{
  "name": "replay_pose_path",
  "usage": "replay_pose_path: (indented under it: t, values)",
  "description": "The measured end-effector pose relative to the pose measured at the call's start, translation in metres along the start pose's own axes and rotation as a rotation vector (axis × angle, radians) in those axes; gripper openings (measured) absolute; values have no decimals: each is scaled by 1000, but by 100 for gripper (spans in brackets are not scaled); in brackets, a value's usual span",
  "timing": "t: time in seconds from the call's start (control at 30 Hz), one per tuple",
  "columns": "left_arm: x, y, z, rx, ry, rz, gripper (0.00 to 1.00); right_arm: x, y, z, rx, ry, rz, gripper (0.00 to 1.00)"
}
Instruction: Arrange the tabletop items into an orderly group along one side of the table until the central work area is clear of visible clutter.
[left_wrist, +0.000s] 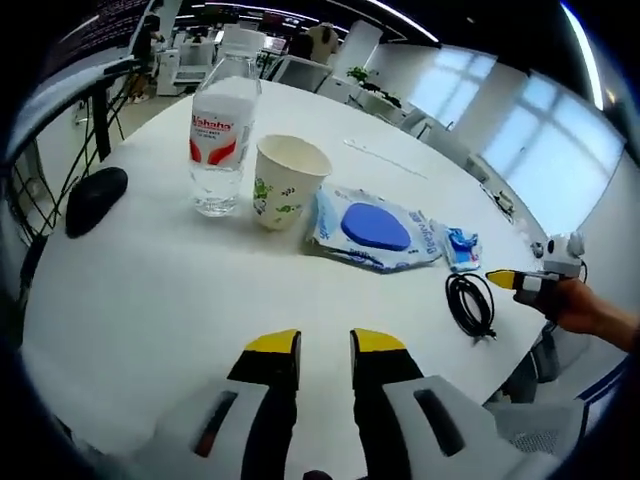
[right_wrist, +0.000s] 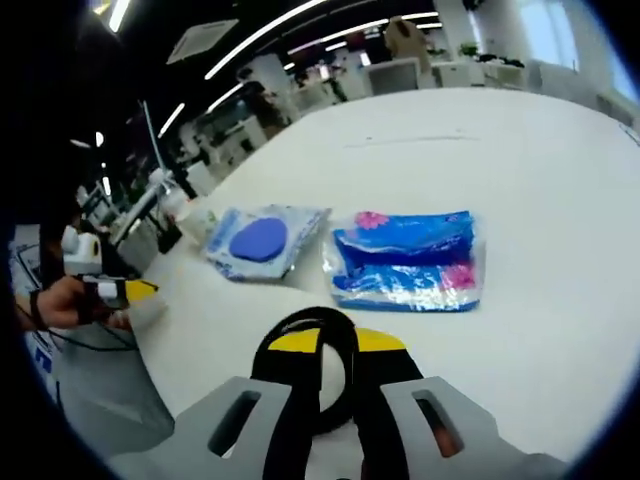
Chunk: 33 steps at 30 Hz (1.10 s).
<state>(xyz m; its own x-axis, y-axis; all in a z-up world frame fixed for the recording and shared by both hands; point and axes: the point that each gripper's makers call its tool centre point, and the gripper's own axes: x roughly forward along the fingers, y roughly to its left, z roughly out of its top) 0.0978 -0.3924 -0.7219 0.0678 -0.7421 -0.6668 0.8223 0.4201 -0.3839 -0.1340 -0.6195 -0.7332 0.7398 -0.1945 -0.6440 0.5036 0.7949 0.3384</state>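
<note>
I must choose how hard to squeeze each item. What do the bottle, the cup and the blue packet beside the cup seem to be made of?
The bottle looks like clear, glossy thin plastic: you see through it, and it carries a printed label. The cup looks like matte paper, cream with a green print. The blue packet seems to be soft shiny plastic film, since it wrinkles and glints.

Lined up on white table (left_wrist: 150, 300): black mouse (left_wrist: 95, 198), upright water bottle (left_wrist: 222, 135), paper cup (left_wrist: 286, 181), flat wipes pack (left_wrist: 372, 229), small blue packet (left_wrist: 461, 246), coiled black cable (left_wrist: 471, 303).
</note>
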Motion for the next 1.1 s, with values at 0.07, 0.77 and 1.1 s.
replay_pose_path:
  t: [0.07,0.77,1.1]
  values:
    - [-3,0,-1,31,4,-1,19,-4,-7,-2,9,1,-16,9]
    - [-48,-17,7,171,-27,-30,36,-24,-49,11,71,-42,-179,11]
    - [-60,-19,-6,214,-1,-31,41,-9,-76,24,131,-42,-223,14]
